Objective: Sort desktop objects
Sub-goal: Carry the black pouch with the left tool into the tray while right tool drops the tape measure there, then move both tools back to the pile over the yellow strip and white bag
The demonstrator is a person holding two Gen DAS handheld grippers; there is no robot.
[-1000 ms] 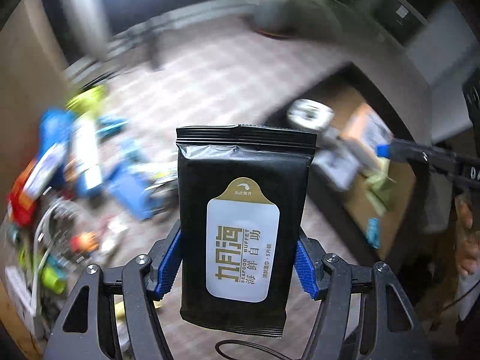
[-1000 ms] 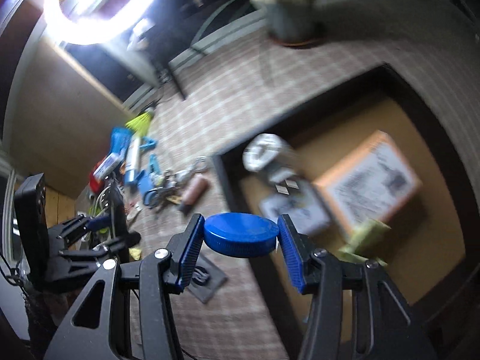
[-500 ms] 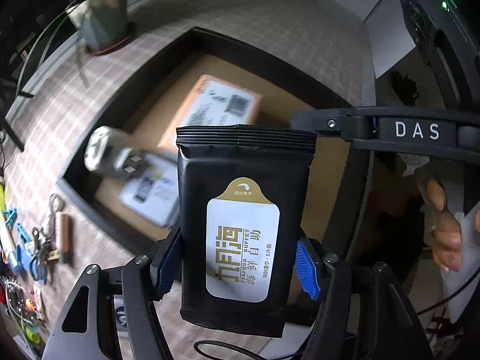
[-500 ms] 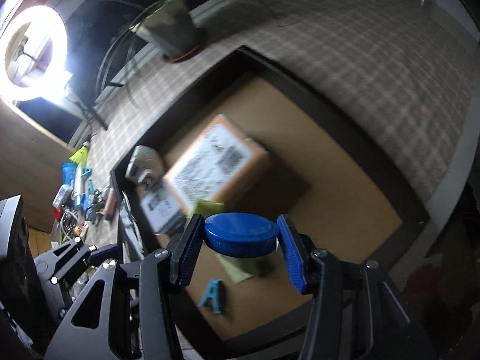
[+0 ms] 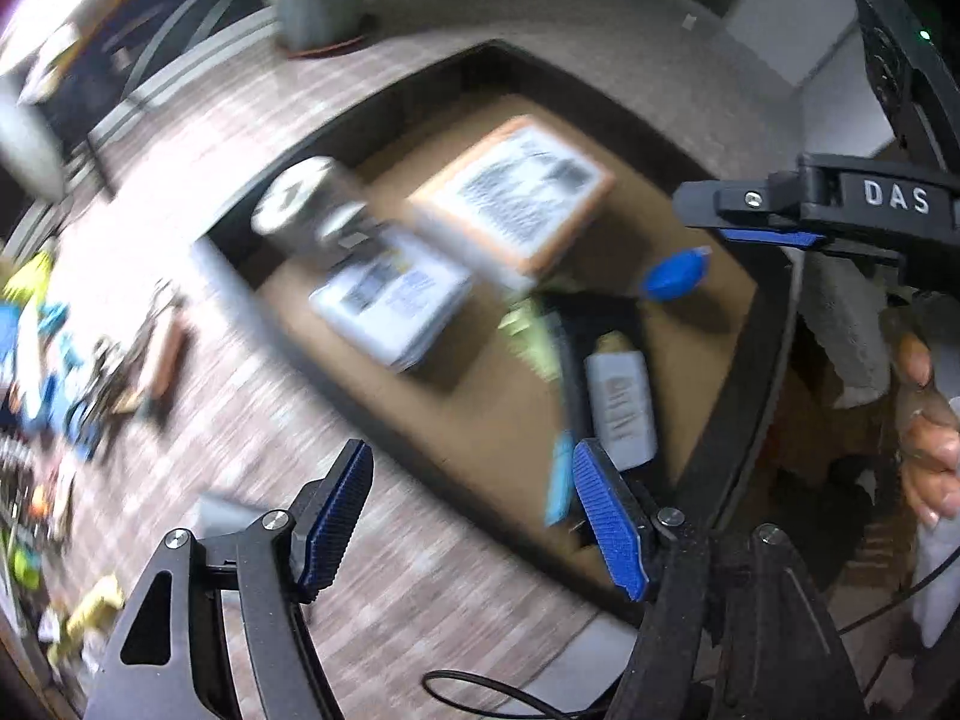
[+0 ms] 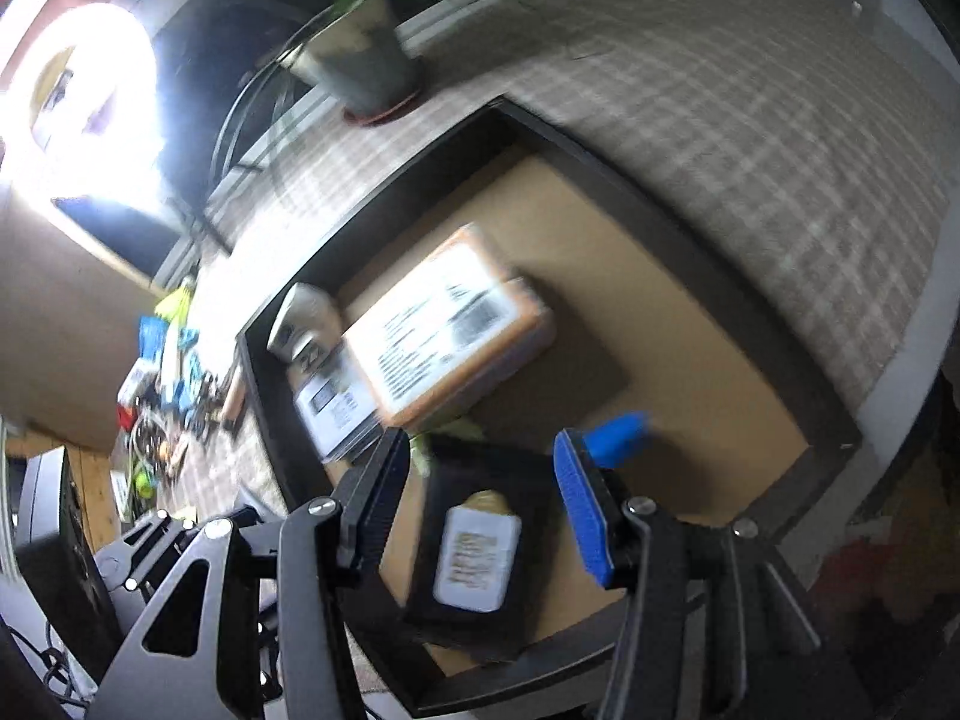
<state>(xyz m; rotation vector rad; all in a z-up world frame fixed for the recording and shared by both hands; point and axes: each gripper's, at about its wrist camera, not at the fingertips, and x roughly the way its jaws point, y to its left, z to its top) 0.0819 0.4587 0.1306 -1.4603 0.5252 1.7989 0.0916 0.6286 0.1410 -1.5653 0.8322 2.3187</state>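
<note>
Both grippers hang open and empty above a black-rimmed tray (image 6: 678, 228) with a brown floor. My left gripper (image 5: 474, 516) is over the tray's near edge. My right gripper (image 6: 480, 504) is over the black wet-wipe pack (image 6: 480, 546), which lies flat in the tray and also shows in the left wrist view (image 5: 606, 372). The blue round lid (image 6: 618, 429) lies in the tray beside the pack; it shows blurred in the left wrist view (image 5: 675, 273). The right gripper's arm (image 5: 840, 210) shows at the right of the left wrist view.
The tray also holds an orange-edged box (image 6: 444, 324), a white booklet (image 5: 390, 300), a white roll (image 5: 294, 204) and a small blue clip (image 5: 561, 480). Several small items (image 5: 48, 348) lie cluttered on the checked cloth at left. A potted plant (image 6: 360, 66) stands behind the tray.
Both grippers opened. The left let go of the wet-wipe pack and the right let go of the blue lid; both now lie in the tray.
</note>
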